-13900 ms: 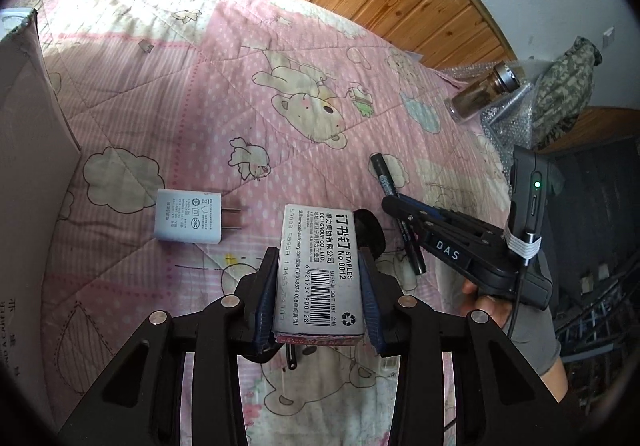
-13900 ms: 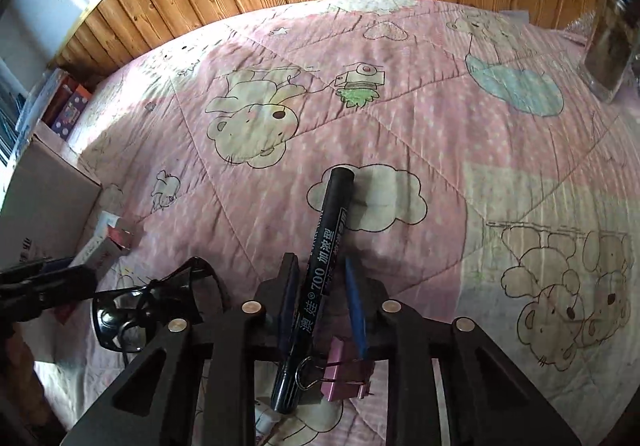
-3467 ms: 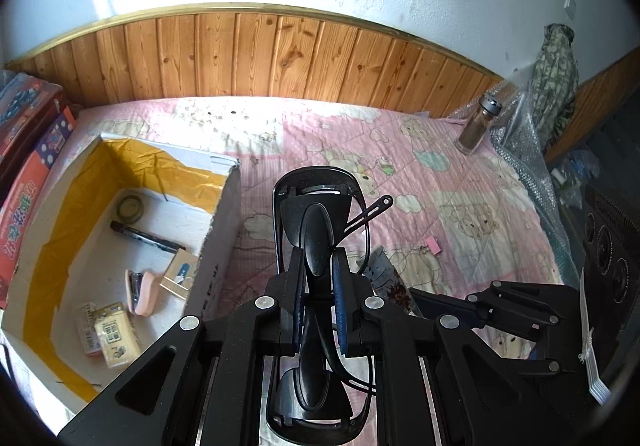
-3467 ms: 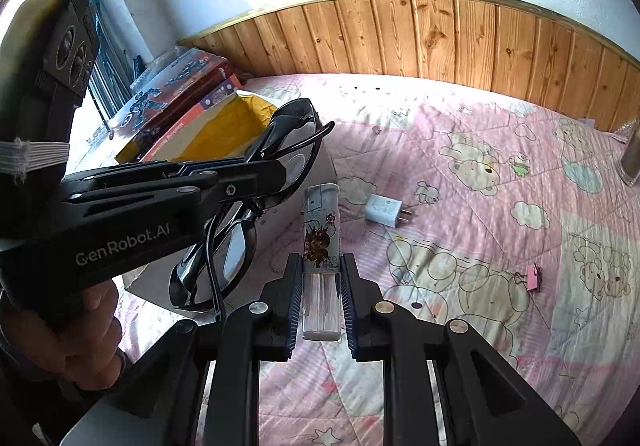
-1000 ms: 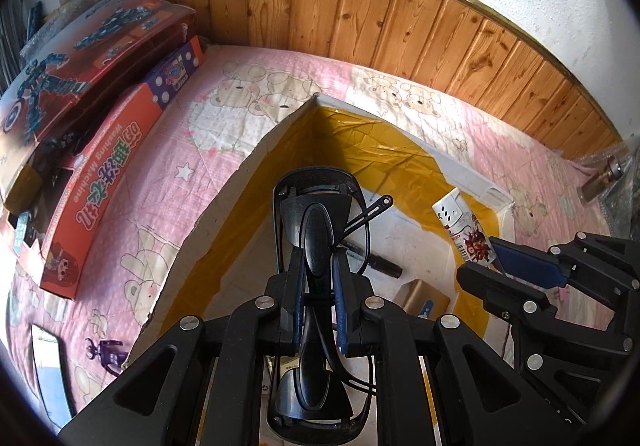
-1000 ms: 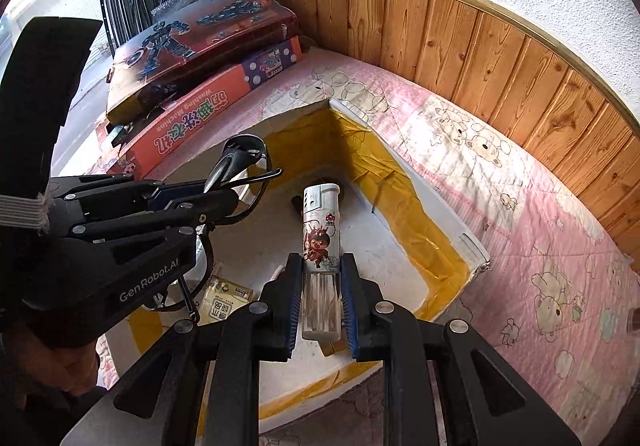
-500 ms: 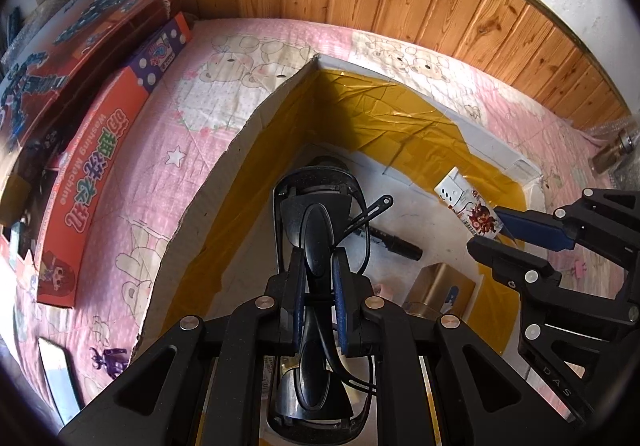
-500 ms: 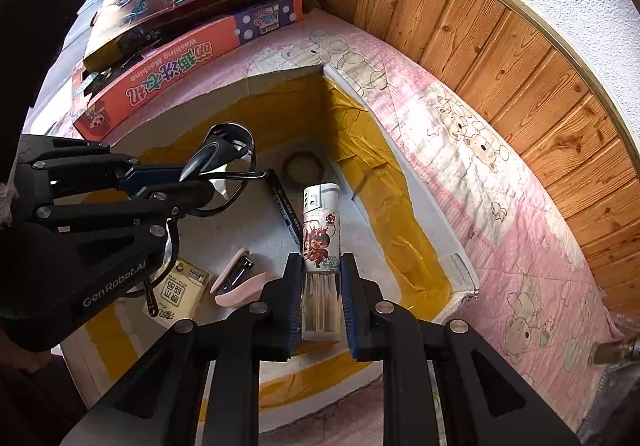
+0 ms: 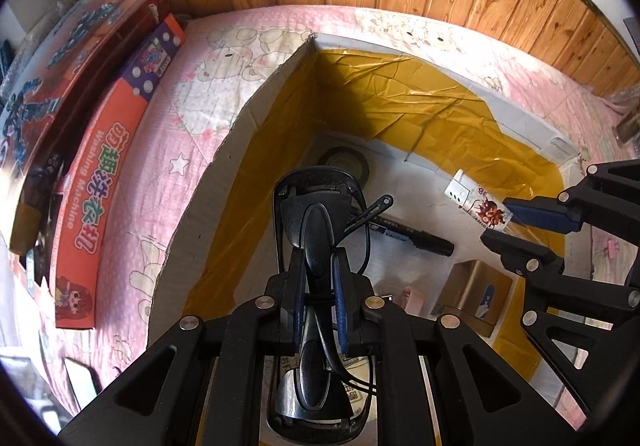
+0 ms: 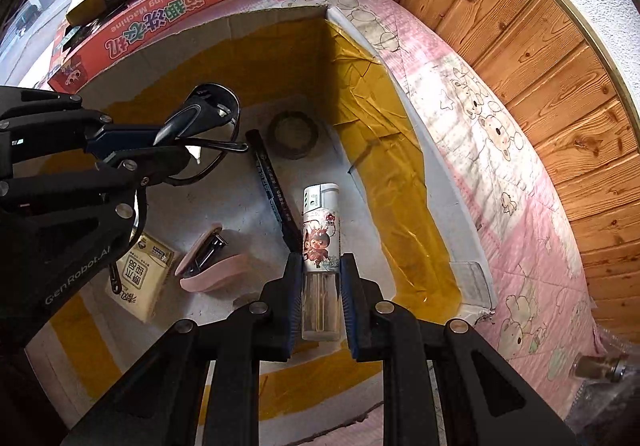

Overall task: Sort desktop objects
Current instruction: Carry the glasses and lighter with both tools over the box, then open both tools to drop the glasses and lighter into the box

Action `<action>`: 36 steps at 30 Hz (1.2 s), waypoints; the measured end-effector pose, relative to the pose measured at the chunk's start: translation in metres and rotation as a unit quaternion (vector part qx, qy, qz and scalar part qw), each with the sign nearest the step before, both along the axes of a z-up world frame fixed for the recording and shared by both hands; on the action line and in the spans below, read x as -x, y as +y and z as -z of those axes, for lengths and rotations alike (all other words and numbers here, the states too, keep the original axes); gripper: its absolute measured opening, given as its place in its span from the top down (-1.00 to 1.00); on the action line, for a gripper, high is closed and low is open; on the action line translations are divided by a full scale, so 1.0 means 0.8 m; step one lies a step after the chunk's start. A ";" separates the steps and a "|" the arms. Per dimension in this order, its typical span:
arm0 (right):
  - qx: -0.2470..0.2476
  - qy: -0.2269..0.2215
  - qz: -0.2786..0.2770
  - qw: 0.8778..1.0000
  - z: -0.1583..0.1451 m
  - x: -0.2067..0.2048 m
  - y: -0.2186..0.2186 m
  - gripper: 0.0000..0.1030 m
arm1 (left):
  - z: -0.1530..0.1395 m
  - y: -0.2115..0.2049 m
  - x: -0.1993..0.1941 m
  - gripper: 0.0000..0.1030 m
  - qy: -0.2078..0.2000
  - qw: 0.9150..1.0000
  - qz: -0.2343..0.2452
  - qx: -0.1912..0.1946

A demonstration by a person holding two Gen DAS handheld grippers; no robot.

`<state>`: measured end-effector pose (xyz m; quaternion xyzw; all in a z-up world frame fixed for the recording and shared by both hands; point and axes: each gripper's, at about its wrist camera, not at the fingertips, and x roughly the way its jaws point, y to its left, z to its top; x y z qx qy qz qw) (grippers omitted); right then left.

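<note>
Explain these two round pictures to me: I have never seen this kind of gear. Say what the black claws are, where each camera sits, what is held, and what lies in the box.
There is no robot here. A person holds a two-finger claw in each hand, and each claw carries a fisheye camera looking along its fingers. Both point down into a cardboard box lined with yellow tape, on a pink quilt.

Left camera: the left gripper is shut on folded black glasses.

Right camera: the right gripper is shut on a lighter with a cartoon print.

In the box lie a black marker, a roll of tape, a pink stapler and a box of staples.
</note>
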<state>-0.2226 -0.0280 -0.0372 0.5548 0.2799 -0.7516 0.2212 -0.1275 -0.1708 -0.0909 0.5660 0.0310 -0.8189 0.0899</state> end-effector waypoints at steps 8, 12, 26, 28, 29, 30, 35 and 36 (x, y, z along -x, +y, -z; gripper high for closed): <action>-0.015 -0.010 -0.001 1.000 0.011 0.010 -0.003 0.61 | 0.017 -0.003 0.014 0.74 -0.019 0.999 0.006 0.028; -0.021 -0.011 -0.004 1.000 0.014 0.011 -0.007 0.61 | 0.021 -0.007 0.017 0.73 -0.019 0.999 0.006 0.027; -0.015 -0.009 0.010 1.000 0.009 0.010 0.003 0.57 | 0.006 -0.020 0.015 0.23 -0.010 1.000 -0.003 0.019; -0.012 -0.008 0.008 1.000 0.005 0.007 0.006 0.55 | -0.004 -0.021 0.009 0.24 -0.004 1.000 -0.004 0.015; -0.010 -0.009 0.007 1.000 0.001 0.003 0.007 0.51 | -0.010 -0.021 0.005 0.24 0.000 1.000 -0.003 0.012; -0.008 -0.008 0.005 1.000 -0.002 0.000 0.008 0.43 | -0.015 -0.020 0.001 0.24 0.005 1.000 -0.002 0.011; 0.004 -0.001 -0.001 1.000 -0.026 -0.022 0.017 0.26 | -0.037 -0.012 -0.017 0.24 0.022 1.000 0.000 0.012; 0.007 0.002 -0.002 1.000 -0.031 -0.027 0.019 0.26 | -0.043 -0.009 -0.021 0.24 0.027 1.000 0.000 0.012</action>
